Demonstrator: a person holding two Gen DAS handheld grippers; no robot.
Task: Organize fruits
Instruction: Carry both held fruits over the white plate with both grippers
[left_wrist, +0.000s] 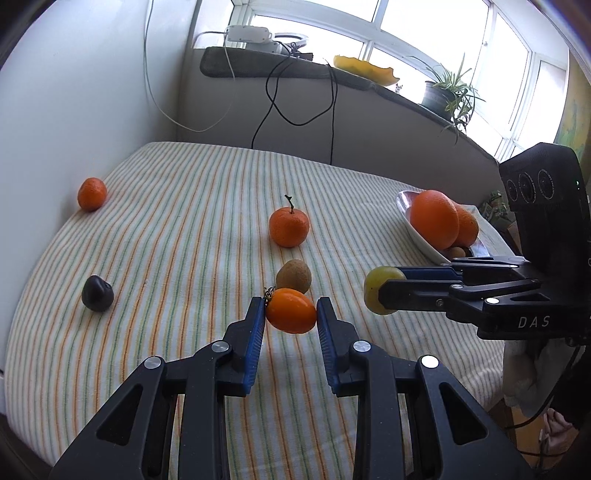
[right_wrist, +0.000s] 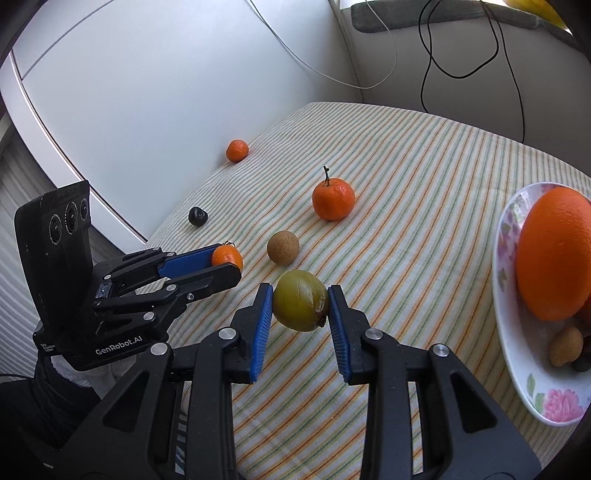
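We hold two fruits at once, both lifted clear of the striped cloth (left_wrist: 184, 221). Our left gripper (left_wrist: 291, 314) has its blue pads clamped on a small orange fruit (left_wrist: 290, 311), oval, with a bit of dried stem at one end; the fingers stand narrow, pressing it from both sides. Our right gripper (right_wrist: 300, 301) pinches a yellow-green fruit (right_wrist: 300, 300) the same way, pads tight against its two flanks, a brown scar showing near the right pad.

From the left wrist view the right gripper comes in from the right edge with the green fruit at its tip. From the right wrist view the left gripper reaches in from the left with the orange fruit at its tip.

Just beyond the held orange fruit a round brown fruit (left_wrist: 293, 275) lies on the cloth. Farther back stands a mandarin with an upright stem (left_wrist: 289, 226). Well off toward the wall sits a second mandarin (left_wrist: 92, 194), and nearer, on the left side of the cloth, a small dark fruit (left_wrist: 97, 293).

On the right a flowered plate (right_wrist: 517, 350) rests on the cloth. It carries a large orange (right_wrist: 554, 258), a small tan fruit (right_wrist: 565, 345) and something dark at the edge that we cannot make out.

Behind the table run a white wall (left_wrist: 92, 74), loose cables (left_wrist: 280, 107) and a windowsill with a potted plant (left_wrist: 443, 92).
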